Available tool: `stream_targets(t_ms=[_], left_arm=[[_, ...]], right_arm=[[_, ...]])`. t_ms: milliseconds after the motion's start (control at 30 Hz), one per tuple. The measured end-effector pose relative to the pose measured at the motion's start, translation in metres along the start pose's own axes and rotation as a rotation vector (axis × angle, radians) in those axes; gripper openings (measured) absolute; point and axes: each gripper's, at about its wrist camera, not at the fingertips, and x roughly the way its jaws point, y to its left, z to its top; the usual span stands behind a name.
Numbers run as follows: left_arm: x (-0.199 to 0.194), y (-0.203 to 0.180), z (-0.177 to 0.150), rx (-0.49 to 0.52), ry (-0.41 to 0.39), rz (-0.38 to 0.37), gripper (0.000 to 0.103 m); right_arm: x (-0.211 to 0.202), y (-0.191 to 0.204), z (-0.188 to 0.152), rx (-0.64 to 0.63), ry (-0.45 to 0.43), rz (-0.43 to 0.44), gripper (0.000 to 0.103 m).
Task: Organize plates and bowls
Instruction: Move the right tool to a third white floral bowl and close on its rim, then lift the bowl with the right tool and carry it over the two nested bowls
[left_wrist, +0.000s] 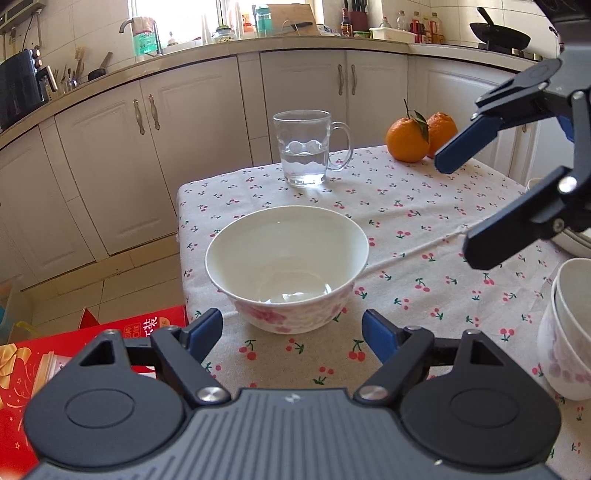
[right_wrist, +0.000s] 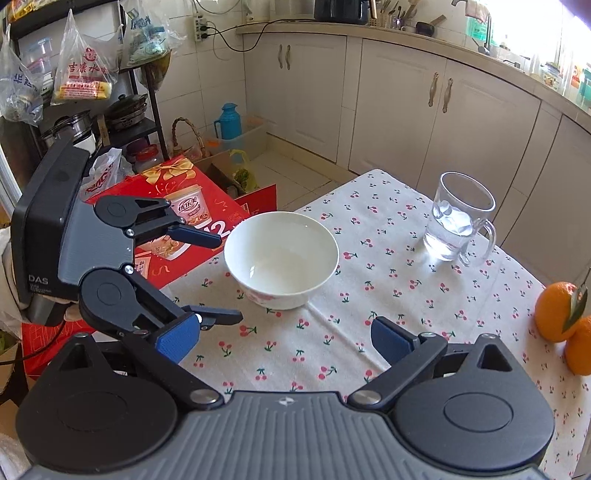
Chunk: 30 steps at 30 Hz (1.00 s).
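A white bowl (left_wrist: 287, 267) with pink flowers stands alone on the cherry-print tablecloth (left_wrist: 406, 302); it also shows in the right wrist view (right_wrist: 281, 258). My left gripper (left_wrist: 291, 332) is open and empty, just short of the bowl's near side; it shows in the right wrist view (right_wrist: 225, 277) at the bowl's left. My right gripper (right_wrist: 284, 338) is open and empty, a little back from the bowl; it shows in the left wrist view (left_wrist: 458, 206) hovering to the bowl's right. Two stacked flowered bowls (left_wrist: 567, 332) stand at the right edge. A plate rim (left_wrist: 576, 242) shows behind the right gripper.
A glass mug (left_wrist: 308, 147) with a little water stands at the table's far side, also in the right wrist view (right_wrist: 458, 221). Two oranges (left_wrist: 421, 136) sit at the far right corner. A red gift box (right_wrist: 177, 206) lies on the floor off the table's left edge.
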Motion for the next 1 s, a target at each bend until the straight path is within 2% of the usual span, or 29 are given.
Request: stream_targets(t_ms=[367, 600, 733, 1000], left_arm=[[0.012, 0.000, 0.004, -0.026, -0.025, 0.008, 0.083], [0.016, 0.001, 0.005, -0.033, -0.023, 0.012, 0.083], [0.016, 0.001, 0.006, -0.037, -0.023, 0.013, 0.082], [0.014, 0.000, 0.007, -0.036, -0.011, 0.013, 0.082]], right_arm=[[0.063, -0.023, 0.038, 0.003, 0.052, 0.083, 0.094], [0.100, -0.038, 0.045, 0.064, 0.091, 0.116, 0.080], [0.107, -0.040, 0.044, 0.074, 0.089, 0.139, 0.072], [0.104, -0.041, 0.044, 0.094, 0.081, 0.143, 0.071]])
